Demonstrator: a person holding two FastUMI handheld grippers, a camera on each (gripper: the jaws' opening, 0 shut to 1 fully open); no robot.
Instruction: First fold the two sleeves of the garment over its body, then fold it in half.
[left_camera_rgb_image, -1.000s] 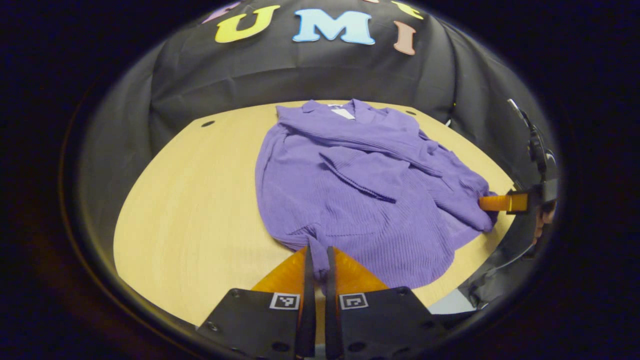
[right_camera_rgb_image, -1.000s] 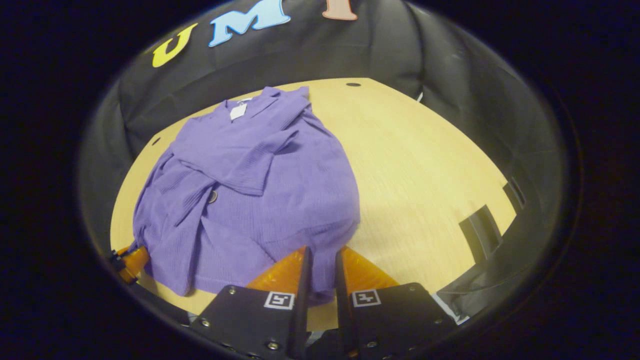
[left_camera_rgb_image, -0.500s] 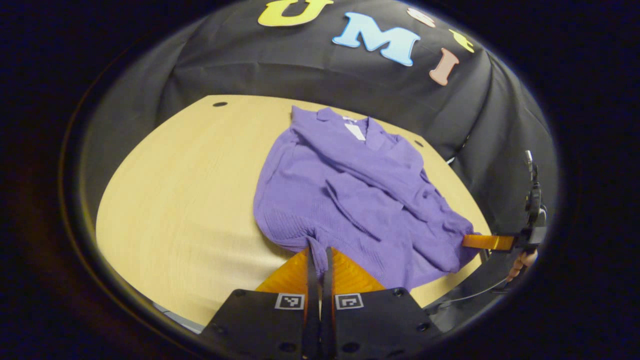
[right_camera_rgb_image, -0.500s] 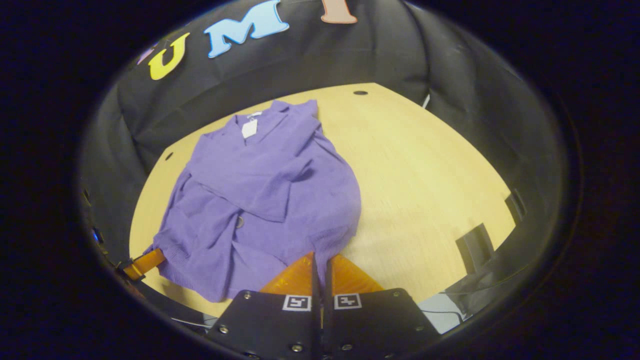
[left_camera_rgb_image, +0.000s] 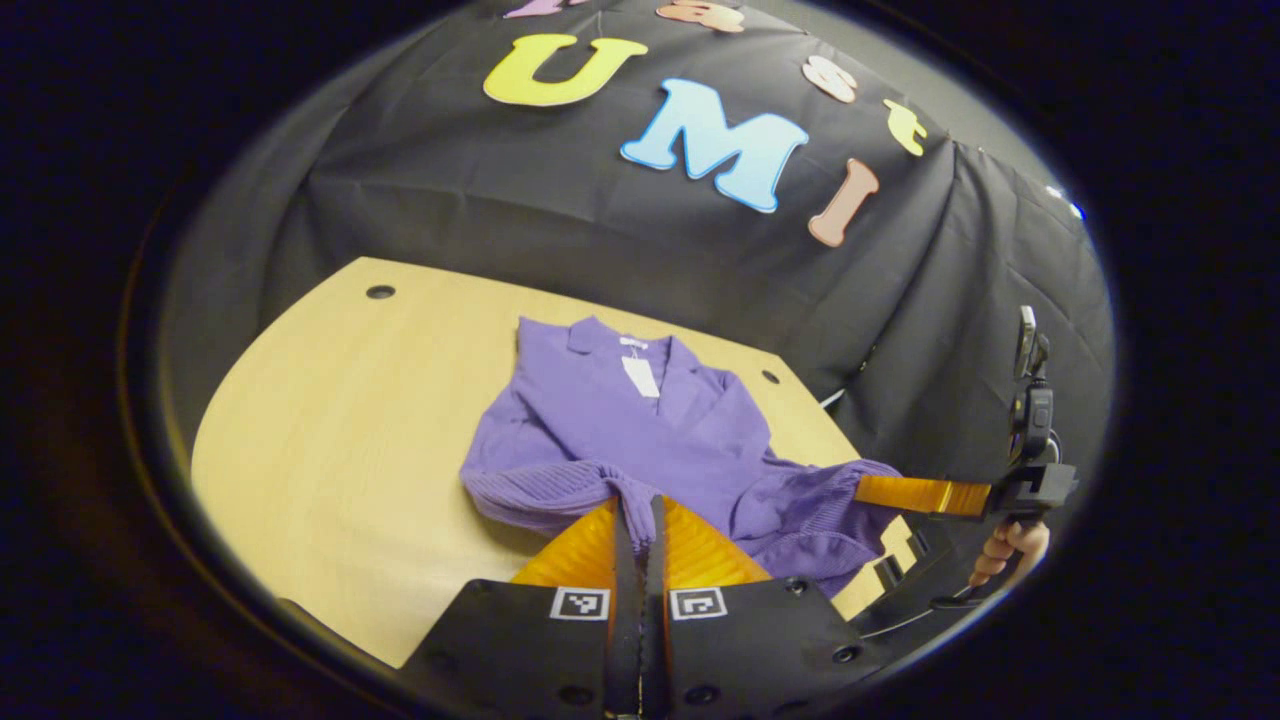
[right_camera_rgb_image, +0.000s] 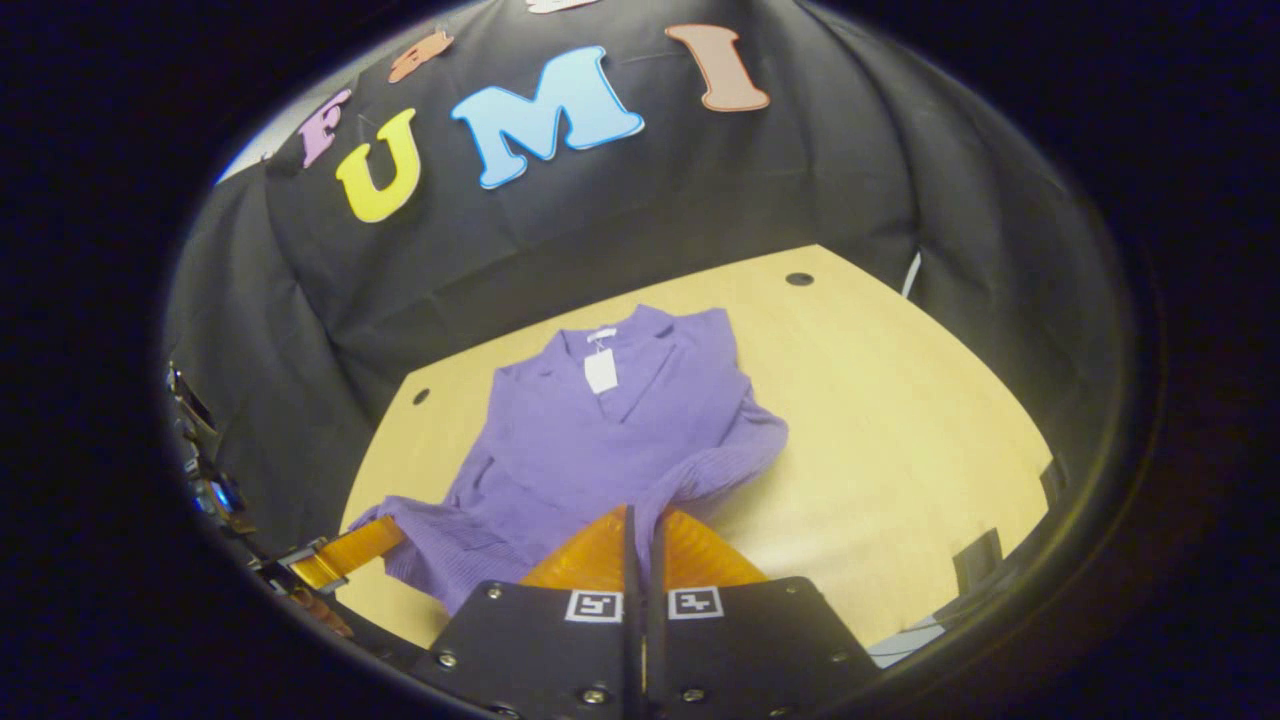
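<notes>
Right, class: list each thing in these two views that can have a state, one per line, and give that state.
purple garment: collar end flat on the table, hem end raised off it at two corners.
left gripper: shut on the garment's hem corner.
right gripper: shut on the other hem corner.
white tag: lying at the open neckline.
table: bearing the garment.

Each hand-held gripper (left_camera_rgb_image: 640, 520) (right_camera_rgb_image: 640, 530) has ribbed orange fingers (left_camera_rgb_image: 700, 545) on black screwed plates bearing small square black-and-white markers (right_camera_rgb_image: 595, 605).
</notes>
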